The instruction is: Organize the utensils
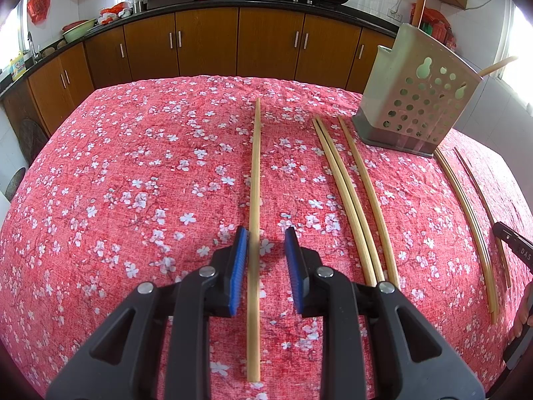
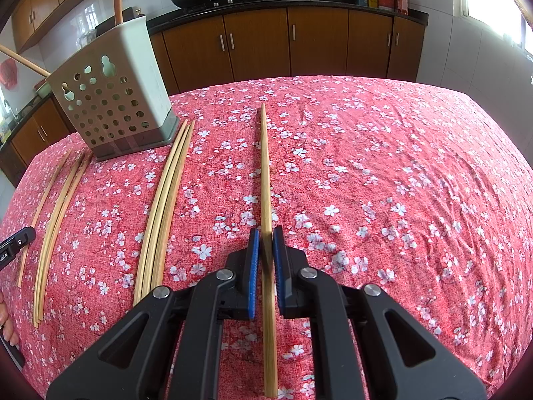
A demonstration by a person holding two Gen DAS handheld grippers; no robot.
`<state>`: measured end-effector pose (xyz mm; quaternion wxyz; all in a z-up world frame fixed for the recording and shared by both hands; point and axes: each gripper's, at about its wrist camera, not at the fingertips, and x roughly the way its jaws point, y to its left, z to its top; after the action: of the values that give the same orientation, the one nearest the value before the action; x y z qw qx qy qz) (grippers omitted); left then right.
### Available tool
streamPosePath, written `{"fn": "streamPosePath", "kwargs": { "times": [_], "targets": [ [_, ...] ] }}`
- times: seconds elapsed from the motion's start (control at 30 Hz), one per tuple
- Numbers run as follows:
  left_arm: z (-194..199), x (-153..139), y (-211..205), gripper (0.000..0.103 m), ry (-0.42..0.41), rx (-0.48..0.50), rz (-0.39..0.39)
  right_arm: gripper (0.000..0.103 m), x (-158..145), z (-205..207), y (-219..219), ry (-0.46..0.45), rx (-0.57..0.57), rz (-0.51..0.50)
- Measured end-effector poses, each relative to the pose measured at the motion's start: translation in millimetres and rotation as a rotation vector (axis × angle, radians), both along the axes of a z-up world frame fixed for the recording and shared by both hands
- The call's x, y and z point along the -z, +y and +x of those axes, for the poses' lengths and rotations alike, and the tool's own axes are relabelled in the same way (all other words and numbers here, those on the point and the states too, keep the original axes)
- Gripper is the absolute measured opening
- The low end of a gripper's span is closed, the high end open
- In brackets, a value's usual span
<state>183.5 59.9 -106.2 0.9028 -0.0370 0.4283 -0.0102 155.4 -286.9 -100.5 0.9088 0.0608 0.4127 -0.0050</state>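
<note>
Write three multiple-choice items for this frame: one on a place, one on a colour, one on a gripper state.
1. Where does the utensil holder stand?
A. on the tablecloth
B. on the counter
C. on the floor

2. What colour are the finger pads?
A. green
B. blue
C. white

3. How does the right gripper stand?
A. wide open, nothing between
B. shut on a chopstick
C. shut on a spoon

Answers: 1 A, the holder's base rests on the red floral tablecloth; 2 B, the pads show blue in both wrist views; 3 B, both pads press the chopstick, while the left gripper stands open around another chopstick.
</note>
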Motion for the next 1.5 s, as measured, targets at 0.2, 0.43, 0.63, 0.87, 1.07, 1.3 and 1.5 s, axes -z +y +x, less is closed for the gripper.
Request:
{"fn": "streamPosePath", "kwargs": {
  "times": [0.2, 0.43, 0.63, 0.87, 1.07, 1.3, 1.5],
  "targets": [
    [-1, -1, 1, 0.025, -0.002, 0.002, -0.021, 0.010, 0, 0, 0, 0.000, 0.001, 0.001],
    [-13, -1, -4, 0.025, 0.004, 0.021, 0.037, 0.010, -1, -6, 1, 0.000, -0.008, -0.006],
    [-18, 0, -2, 0.015, 0.005, 0.005, 0.044, 0.009, -2, -15, -1, -0.001, -0.015, 0.013],
    [-24, -2, 7, 0.008, 0.007, 0.006, 0.035, 0.008, -4, -22, -6, -0.005, -0.010, 0.024],
    [-33, -23, 12, 0.008, -0.042, 0.001, 0.000, 0.008, -30, -38, -19, -0.080, 0.010, 0.044],
    [-43, -81, 16, 0.008, -0.191, -0.008, -0.045, 0.008, -71, -49, -28, -0.192, 0.032, 0.047],
    [-43, -127, 21, 0.008, -0.308, -0.027, -0.092, 0.008, -105, -54, -28, -0.307, 0.038, 0.048]
  ]
}}
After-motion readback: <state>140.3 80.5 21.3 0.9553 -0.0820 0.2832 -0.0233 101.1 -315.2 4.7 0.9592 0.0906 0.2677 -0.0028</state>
